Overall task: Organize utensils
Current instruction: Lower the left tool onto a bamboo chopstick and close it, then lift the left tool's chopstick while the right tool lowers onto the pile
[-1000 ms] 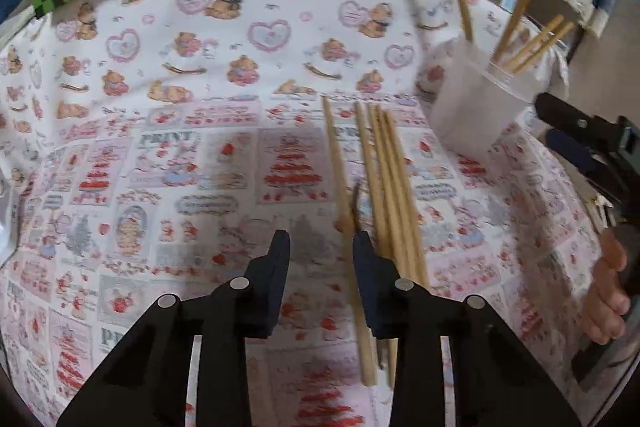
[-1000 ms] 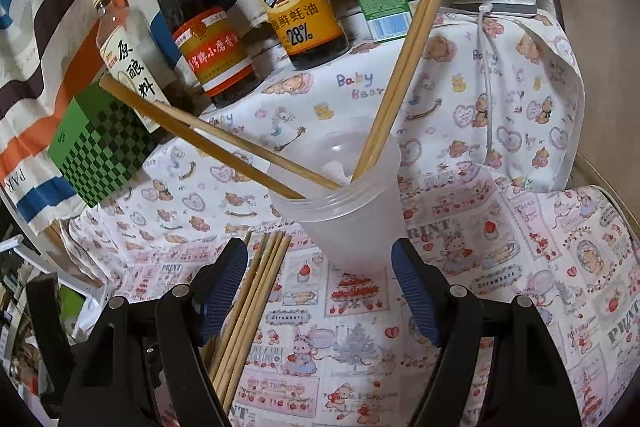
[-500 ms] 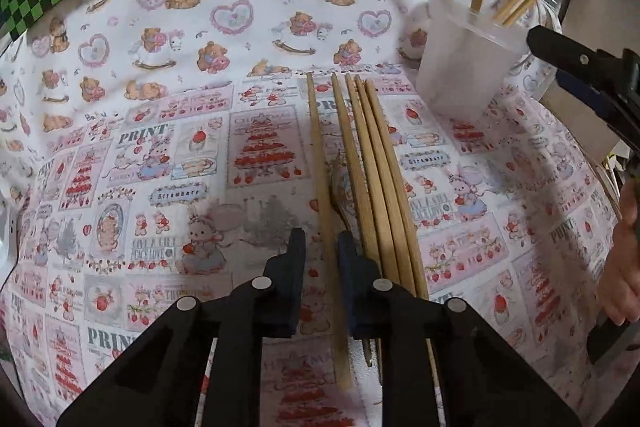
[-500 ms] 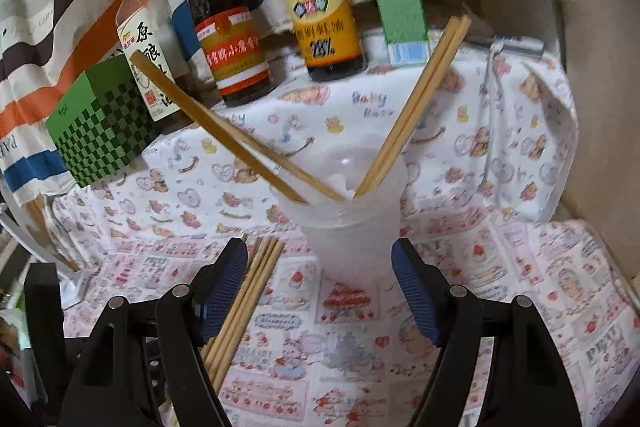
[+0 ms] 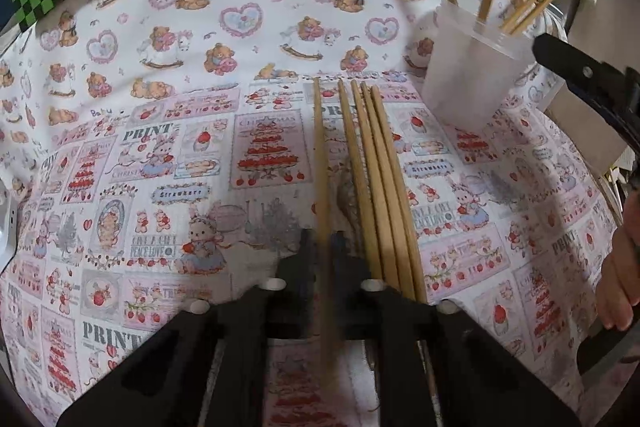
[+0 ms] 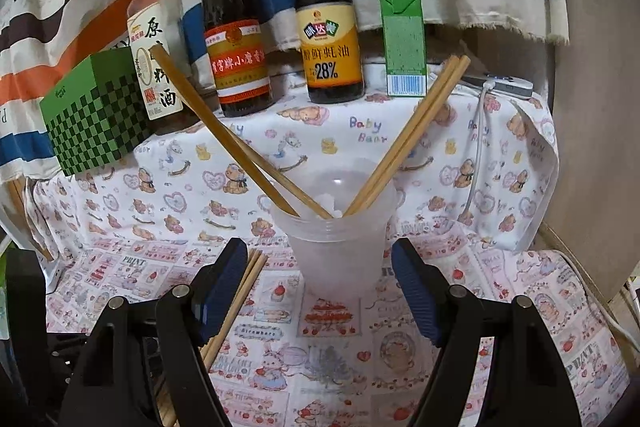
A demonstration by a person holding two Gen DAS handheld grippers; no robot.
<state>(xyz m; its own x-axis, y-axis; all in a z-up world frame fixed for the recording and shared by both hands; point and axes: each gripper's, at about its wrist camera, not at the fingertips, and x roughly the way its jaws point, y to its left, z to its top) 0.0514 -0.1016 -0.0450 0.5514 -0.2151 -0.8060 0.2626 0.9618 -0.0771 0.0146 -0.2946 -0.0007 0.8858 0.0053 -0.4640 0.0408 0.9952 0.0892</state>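
The single chopstick (image 5: 321, 163) blurs between the left claw (image 5: 323, 259) fingers.

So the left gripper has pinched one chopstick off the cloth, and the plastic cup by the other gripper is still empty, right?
Not quite: the plastic cup is not empty. The right wrist view shows four chopsticks already standing in it, leaning out to either side. The rest holds: in the left wrist view the left gripper is closed on one chopstick, beside the others lying on the cloth.

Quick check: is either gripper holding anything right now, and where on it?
The left gripper is shut on one chopstick, partway along its near half. The right gripper is open, empty, flanking the cup.
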